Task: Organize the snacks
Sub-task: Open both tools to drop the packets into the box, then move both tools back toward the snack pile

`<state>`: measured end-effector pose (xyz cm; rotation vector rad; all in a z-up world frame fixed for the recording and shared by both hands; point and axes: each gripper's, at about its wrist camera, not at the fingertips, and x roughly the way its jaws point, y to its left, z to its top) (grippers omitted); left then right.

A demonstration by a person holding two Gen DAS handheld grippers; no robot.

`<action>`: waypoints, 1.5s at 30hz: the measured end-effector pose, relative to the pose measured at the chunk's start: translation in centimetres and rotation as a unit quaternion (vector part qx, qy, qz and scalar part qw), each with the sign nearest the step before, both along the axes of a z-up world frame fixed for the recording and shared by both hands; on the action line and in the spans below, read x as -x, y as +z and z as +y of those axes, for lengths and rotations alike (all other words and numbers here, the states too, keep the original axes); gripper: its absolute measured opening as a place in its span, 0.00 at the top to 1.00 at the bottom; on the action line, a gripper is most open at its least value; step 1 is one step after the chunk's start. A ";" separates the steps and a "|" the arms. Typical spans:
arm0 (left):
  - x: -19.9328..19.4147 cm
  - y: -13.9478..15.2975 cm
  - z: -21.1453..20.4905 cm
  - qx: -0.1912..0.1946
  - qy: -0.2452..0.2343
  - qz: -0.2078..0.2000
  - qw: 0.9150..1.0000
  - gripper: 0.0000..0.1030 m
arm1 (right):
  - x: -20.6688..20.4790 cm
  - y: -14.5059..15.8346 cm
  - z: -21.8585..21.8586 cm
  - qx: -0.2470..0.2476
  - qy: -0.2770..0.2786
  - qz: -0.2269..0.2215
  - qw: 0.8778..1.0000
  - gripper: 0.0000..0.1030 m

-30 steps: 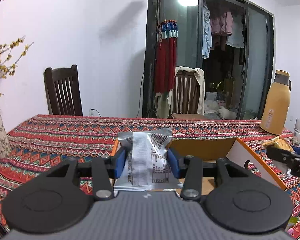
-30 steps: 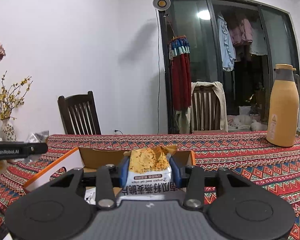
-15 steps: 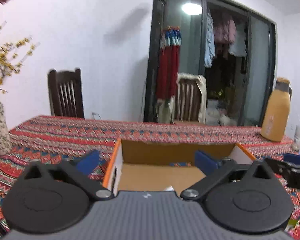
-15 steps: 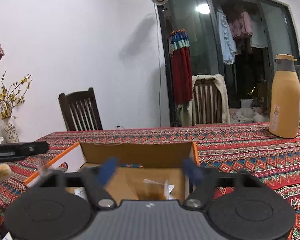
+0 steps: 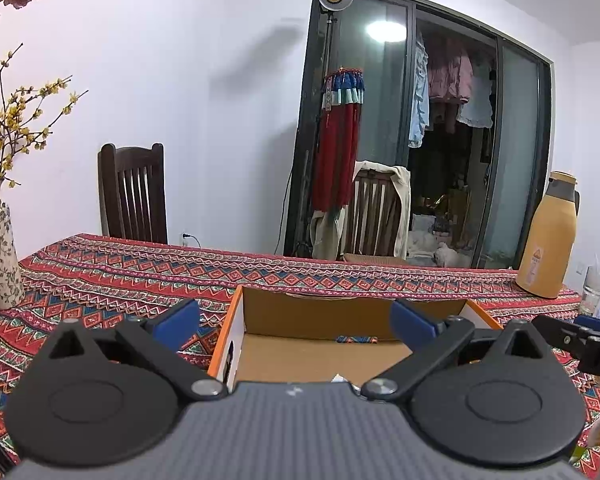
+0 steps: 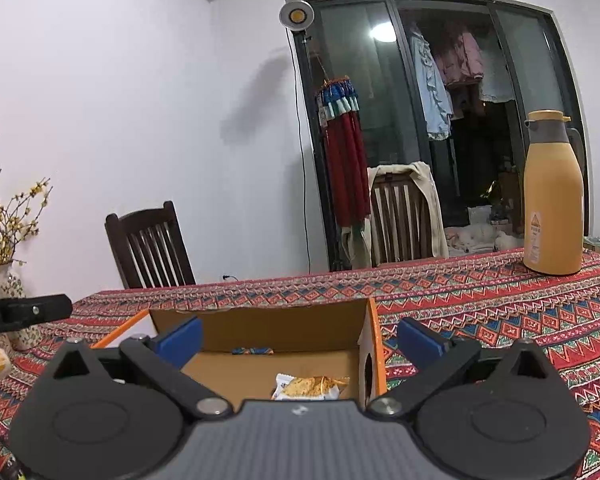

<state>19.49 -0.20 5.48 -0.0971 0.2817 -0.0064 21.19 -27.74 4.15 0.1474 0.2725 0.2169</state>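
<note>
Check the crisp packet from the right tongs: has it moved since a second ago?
Yes. The crisp packet dropped from between the pads onto the floor of the cardboard box.

We list one snack packet (image 6: pixel 308 387), orange-printed, lying flat inside the open cardboard box (image 6: pixel 374 344).

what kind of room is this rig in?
Most likely a home dining room: a table under a patterned tablecloth, wooden dining chairs against the wall, and laundry hanging behind glass sliding doors. An orange thermos jug stands on the table.
</note>
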 end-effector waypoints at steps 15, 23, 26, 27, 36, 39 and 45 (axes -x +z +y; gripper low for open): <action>3.1 1.6 0.5 -0.001 -0.006 -0.004 1.000 0.00 | 2.1 1.0 -0.1 0.000 -0.022 -0.009 1.000 0.00; 5.7 0.4 1.4 -0.009 -0.013 0.016 1.000 0.00 | 5.6 0.4 -0.5 -0.004 -0.010 -0.002 1.000 0.00; 6.8 -0.3 1.8 -0.012 -0.013 0.021 1.000 0.00 | 7.0 -0.1 -0.5 -0.001 -0.009 0.004 1.000 0.00; 7.2 -0.5 1.9 -0.013 -0.014 0.023 1.000 0.00 | 7.4 -0.3 -0.4 -0.001 -0.011 0.006 1.000 0.00; 9.7 -3.6 3.7 -0.020 -0.009 0.039 0.999 0.00 | 11.3 -2.1 -0.5 0.013 -0.014 0.025 0.999 0.00; 9.9 -5.0 4.1 -0.020 0.000 0.049 0.999 0.00 | 12.3 -3.1 -0.3 0.023 -0.022 0.036 0.999 0.00; 9.8 -6.5 4.6 -0.010 0.003 0.056 0.998 0.00 | 12.8 -4.6 -0.1 0.030 -0.027 0.062 0.997 0.00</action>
